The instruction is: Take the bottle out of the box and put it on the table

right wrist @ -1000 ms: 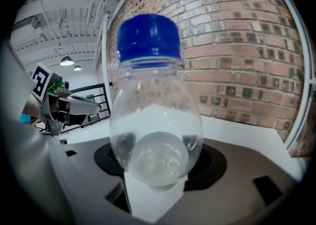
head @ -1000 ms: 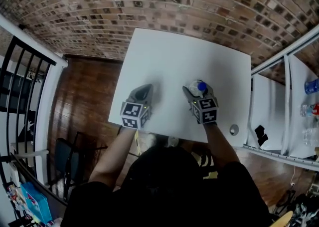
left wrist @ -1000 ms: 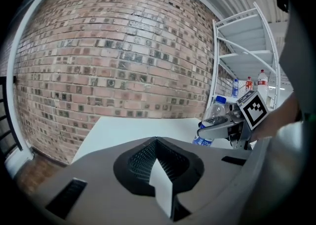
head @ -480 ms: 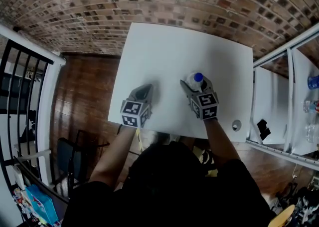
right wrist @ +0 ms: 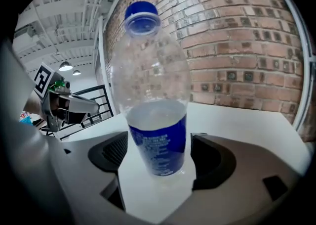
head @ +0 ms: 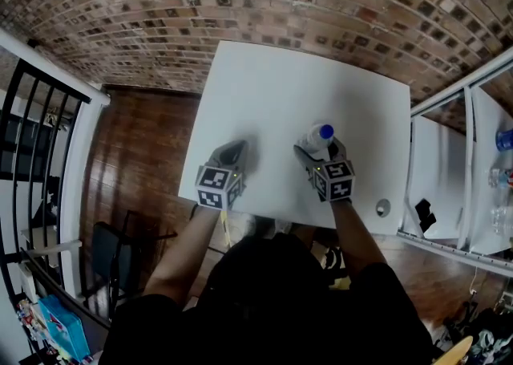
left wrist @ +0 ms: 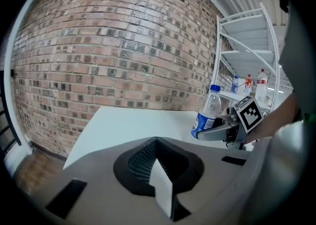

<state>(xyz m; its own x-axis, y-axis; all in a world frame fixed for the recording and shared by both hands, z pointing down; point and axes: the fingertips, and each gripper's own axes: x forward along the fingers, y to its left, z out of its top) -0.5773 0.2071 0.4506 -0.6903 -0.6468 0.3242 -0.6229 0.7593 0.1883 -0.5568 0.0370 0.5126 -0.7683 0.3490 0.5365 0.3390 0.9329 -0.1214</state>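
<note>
Right tool (right wrist: 158, 167) is spread either side of the upright bottle (right wrist: 157, 115) by the desk's (head: 272, 83) near edge, hiding its base from above. Left tool (left wrist: 157, 145) is pressed together.

Both your forearms reach forward over the table's (head: 264, 91) near edge, elbows bent, wrists level. Your left forearm (head: 188, 243) ends in the left gripper (head: 234, 148), low over the table's near left part, marker cube (head: 218, 185) at the edge and jaws closed together with nothing between them. Your right forearm (head: 357, 235) carries the right gripper (head: 319, 147) just inside the table's near edge, right of the middle. Its jaws stand apart, either side of the bottle (right wrist: 157, 120), with a narrow strip of table showing at each side.
</note>
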